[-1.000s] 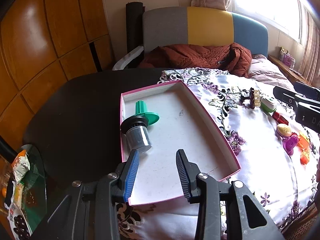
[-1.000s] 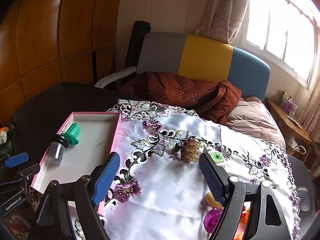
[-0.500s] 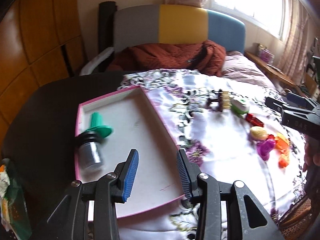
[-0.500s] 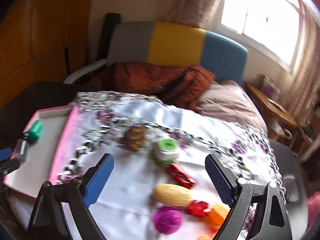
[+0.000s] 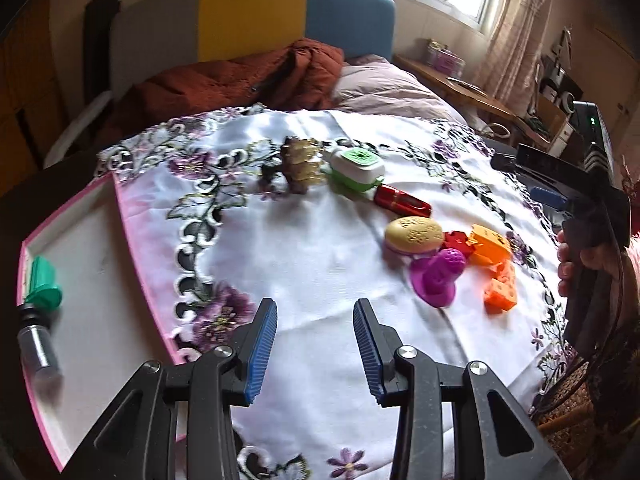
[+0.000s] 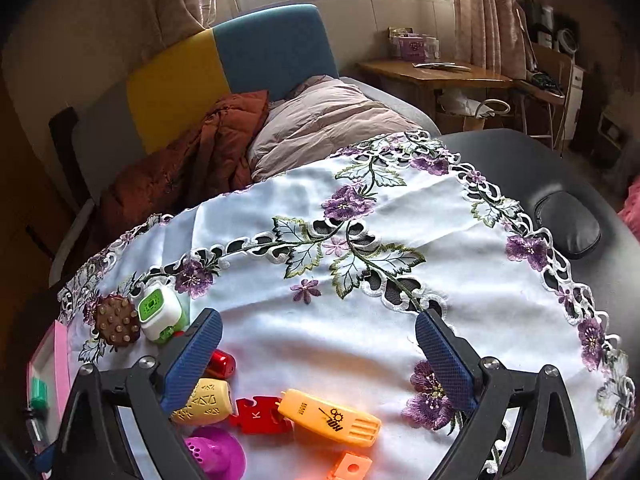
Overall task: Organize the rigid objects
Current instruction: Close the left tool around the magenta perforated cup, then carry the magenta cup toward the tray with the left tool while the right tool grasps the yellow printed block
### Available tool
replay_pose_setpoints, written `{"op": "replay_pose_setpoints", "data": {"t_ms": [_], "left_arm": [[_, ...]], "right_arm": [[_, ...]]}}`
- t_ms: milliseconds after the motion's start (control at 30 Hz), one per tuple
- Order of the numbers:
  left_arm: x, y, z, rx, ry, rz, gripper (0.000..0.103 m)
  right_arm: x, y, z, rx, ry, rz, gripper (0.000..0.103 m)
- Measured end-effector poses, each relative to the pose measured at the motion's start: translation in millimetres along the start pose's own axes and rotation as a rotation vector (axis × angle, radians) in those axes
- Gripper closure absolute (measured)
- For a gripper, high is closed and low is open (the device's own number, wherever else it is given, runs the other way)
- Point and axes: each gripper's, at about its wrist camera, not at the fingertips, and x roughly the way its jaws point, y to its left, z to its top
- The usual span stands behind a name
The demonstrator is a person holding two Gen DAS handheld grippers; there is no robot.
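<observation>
Loose toys lie clustered on the embroidered white cloth (image 5: pixel 320 248) over the dark desk (image 6: pixel 560 168): a brown studded piece (image 5: pixel 300 162) touching a green-and-white block (image 5: pixel 358 168), a red capsule (image 5: pixel 402 202) just beside that, then a tan oval piece (image 5: pixel 414 234), a red puzzle piece (image 5: pixel 458 240), a magenta plunger-shaped toy (image 5: pixel 438 276) and orange pieces (image 5: pixel 494 264) packed close together. The pink-rimmed tray (image 5: pixel 132 248) sits at the cloth's left edge; in it lie a green cap-shaped piece (image 5: pixel 42 284) and a small clear bottle with a black cap (image 5: pixel 38 338), end to end and touching. Left claw (image 5: pixel 314 344): angled down over bare cloth, near the tray's corner; jaws moderately apart, nothing between the blue pads. Right claw (image 6: pixel 318 364): tilted down over the toy cluster; jaws have just been opening and stand wide apart, gripping nothing. Its left pad (image 6: pixel 192 360) overlaps the red capsule and the tan piece in its own view; contact cannot be told. In the left wrist view the right claw enters from the right edge, a person's hand (image 5: pixel 576 264) wrapped round its handle, fingers curled. Behind the desk: a sofa with grey, yellow and blue back panels (image 5: pixel 256 20), a rust-coloured jacket (image 5: pixel 240 76) heaped on it.
</observation>
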Motion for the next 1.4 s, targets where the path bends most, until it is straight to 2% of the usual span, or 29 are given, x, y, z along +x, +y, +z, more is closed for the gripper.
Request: {"op": "replay_pose_setpoints", "data": {"t_ms": [133, 333, 467, 600, 667, 767, 1033, 1167, 1300, 1400], "left_arm": [[17, -33, 6, 0.077, 0.022, -0.087, 0.063], [44, -78, 17, 0.166, 0.041, -0.15, 0.063], [60, -98, 22, 0.203, 0.053, -0.143, 0.061], [84, -108, 28, 0.221, 0.069, -0.106, 0.061], [96, -106, 29, 0.203, 0.095, -0.124, 0.07], [88, -95, 24, 0.162, 0.056, -0.146, 0.07], [56, -49, 0, 0.084, 0.033, -0.099, 0.07], [40, -33, -12, 0.064, 0.013, -0.076, 0.07], [23, -21, -20, 0.053, -0.008, -0.068, 0.07], [10, -14, -24, 0.054, -0.027, -0.07, 0.07]], "right_arm": [[-1, 1, 0, 0.008, -0.004, 0.008, 0.005], [-4, -9, 4, 0.063, -0.011, 0.03, 0.004], [-1, -15, 6, 0.095, 0.0, 0.044, 0.004], [-2, -17, 7, 0.105, -0.005, 0.043, 0.004], [-1, -19, 7, 0.109, -0.002, 0.041, 0.004], [3, -20, 7, 0.11, 0.011, 0.034, 0.004], [24, -18, 0, 0.093, 0.12, 0.04, 0.004], [34, -9, -8, 0.044, 0.182, 0.048, 0.004], [43, -1, -16, 0.004, 0.27, 0.097, 0.013], [45, 8, -20, -0.073, 0.343, 0.117, 0.024]]}}
